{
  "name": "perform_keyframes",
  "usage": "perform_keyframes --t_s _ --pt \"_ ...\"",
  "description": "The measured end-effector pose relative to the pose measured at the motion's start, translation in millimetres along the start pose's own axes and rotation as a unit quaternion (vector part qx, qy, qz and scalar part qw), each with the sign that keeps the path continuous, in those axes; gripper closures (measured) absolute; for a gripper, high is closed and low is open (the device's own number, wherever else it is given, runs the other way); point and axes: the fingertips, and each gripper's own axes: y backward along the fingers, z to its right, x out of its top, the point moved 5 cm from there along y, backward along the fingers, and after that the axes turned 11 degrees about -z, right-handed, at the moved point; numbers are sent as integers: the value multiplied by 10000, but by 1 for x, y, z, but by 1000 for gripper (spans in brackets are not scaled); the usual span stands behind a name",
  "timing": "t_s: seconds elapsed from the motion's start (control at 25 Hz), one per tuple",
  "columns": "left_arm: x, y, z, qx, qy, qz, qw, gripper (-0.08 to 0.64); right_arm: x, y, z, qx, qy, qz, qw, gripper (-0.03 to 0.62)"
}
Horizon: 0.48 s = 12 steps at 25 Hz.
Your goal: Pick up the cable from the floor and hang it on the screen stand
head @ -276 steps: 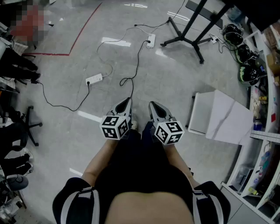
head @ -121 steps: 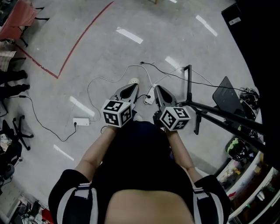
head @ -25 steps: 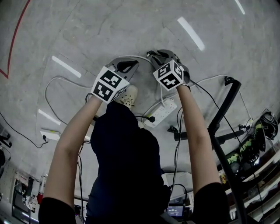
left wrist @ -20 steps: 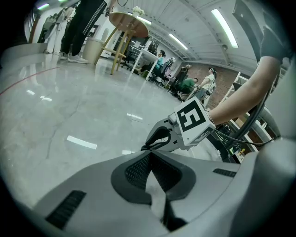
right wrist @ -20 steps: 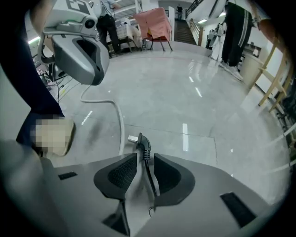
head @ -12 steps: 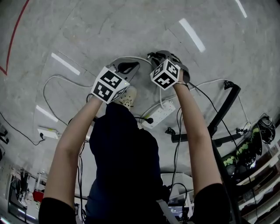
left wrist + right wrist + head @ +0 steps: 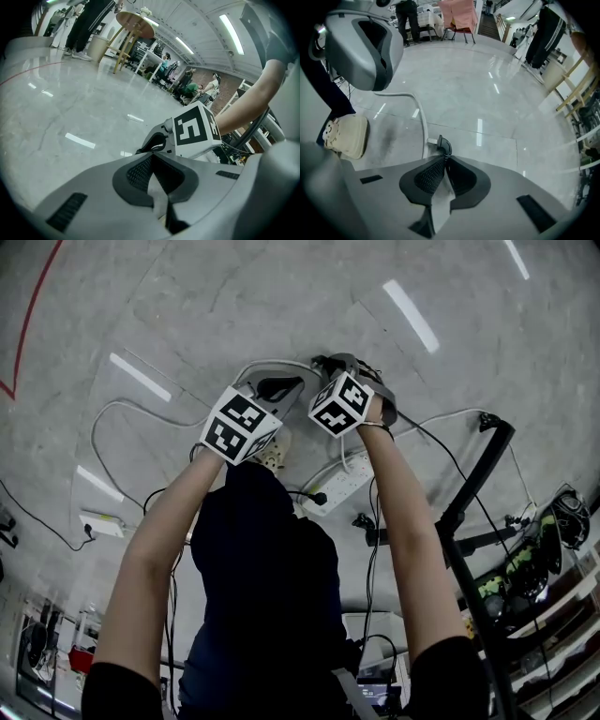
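Ceiling strip lights [image 7: 232,28] gave bright, even illumination. Their reflections formed white glare bars on the glossy floor [image 7: 187,296]. Shadows were soft and faint. All three views showed strong fisheye curvature and dark vignetted corners. The nearest foreground was slightly soft.

The pale grey stone-like floor [image 7: 281,296] is seen polished and glossy, with ceiling lights mirrored in it. The left gripper [image 7: 151,157] is shelled in smooth matt grey plastic, its dark pads [image 7: 138,173] finely ribbed. The white cable [image 7: 423,123] is sheathed in smooth plastic.
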Motion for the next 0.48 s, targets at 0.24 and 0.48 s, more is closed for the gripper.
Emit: perform_keyframes --t_s 0.24,0.48 --pt "-9 3 -6 58 15 -59 10000 552 -2 -2 1 4 -366 76 9993 537" --pt "-10 19 -6 135 117 -6 9998 552 -3 11 1 82 -744 30 9972 538"
